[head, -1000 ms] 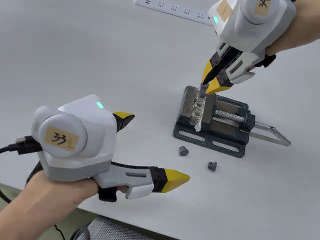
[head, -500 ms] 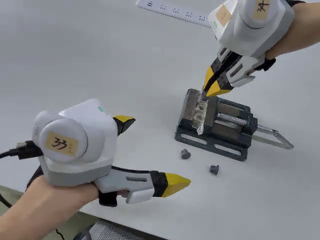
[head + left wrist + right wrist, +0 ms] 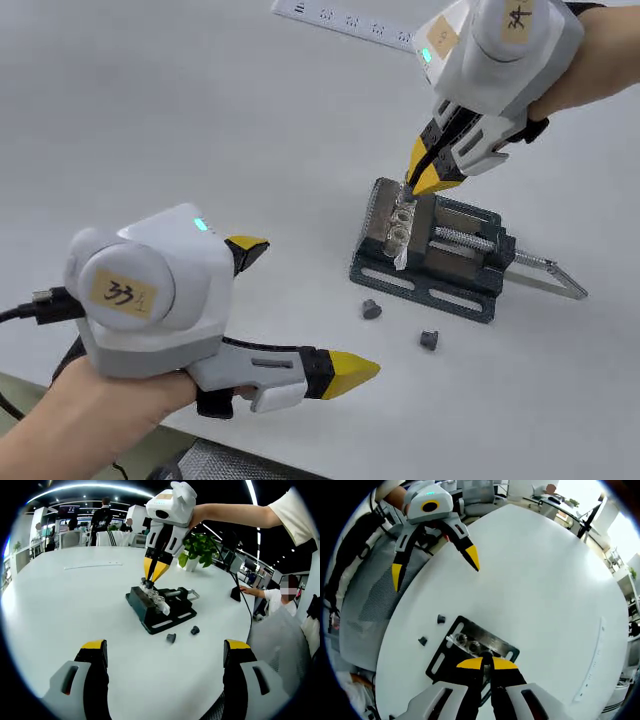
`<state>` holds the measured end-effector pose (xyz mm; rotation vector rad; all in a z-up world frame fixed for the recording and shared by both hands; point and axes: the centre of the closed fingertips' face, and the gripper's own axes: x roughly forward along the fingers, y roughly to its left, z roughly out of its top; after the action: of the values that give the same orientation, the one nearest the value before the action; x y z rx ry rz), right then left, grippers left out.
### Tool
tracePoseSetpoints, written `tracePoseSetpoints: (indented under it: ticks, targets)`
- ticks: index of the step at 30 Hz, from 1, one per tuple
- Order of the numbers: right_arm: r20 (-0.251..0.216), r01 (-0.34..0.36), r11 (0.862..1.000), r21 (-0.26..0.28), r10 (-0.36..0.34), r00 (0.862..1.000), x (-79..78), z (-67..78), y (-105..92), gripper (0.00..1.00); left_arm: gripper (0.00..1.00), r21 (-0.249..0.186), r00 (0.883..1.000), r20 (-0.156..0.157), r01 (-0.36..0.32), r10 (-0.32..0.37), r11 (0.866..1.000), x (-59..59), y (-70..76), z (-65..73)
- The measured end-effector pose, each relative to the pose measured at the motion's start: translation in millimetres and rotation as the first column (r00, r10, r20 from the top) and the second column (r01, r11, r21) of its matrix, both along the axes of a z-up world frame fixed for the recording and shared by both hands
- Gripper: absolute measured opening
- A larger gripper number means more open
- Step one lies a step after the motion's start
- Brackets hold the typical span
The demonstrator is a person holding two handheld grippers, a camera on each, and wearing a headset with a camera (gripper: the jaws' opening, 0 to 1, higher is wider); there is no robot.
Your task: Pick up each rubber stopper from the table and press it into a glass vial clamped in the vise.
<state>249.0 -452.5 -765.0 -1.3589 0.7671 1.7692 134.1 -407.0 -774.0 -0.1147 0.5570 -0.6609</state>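
Left gripper (image 3: 298, 306): hand-held over the near edge of the tabletop (image 3: 200, 120), left of centre. Jaws wide apart, nothing between them.

Power strip (image 3: 340, 18): lies flat along the far edge.

First loose stopper (image 3: 371, 309): on the tabletop just in front of the vise (image 3: 470, 270), on its near side. Second loose stopper (image 3: 429, 340): a little further right and closer to the near edge, apart from the first.

Vise: right of centre, base flat on the tabletop, screw handle pointing toward the right edge. A short row of glass vials (image 3: 400, 228) is clamped upright in it, mouths up.

Right gripper (image 3: 422, 184): angled down from the far right, tips over the far end of the vial row. Jaws drawn together on a dark held stopper (image 3: 407, 190), which sits at the mouth of the end vial. Whether it is seated in the glass cannot be resolved.
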Motion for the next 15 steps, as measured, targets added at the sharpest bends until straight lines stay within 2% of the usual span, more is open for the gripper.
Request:
tracePoseSetpoints:
  ticks: [4, 8, 15]
  targets:
    - [0.0, -0.004, 1.0, -0.025, 0.004, 1.0, -1.3, -0.2, -0.3, 0.0, 0.96, -0.002, 1.0, 0.002, -0.001, 0.001, 1.0, 0.4, 0.2, 0.9]
    - [0.015, 0.034, 0.999, -0.043, -0.033, 0.999, 0.1, -0.5, 0.2, 0.0, 0.96, -0.002, 1.0, 0.003, -0.002, 0.002, 1.0, 0.6, 0.1, 0.6]
    - [0.039, 0.041, 0.998, -0.049, -0.039, 0.998, -0.6, -0.1, -1.5, 0.0, 0.96, -0.005, 1.0, 0.007, -0.005, 0.005, 1.0, 1.5, 0.1, 1.7]
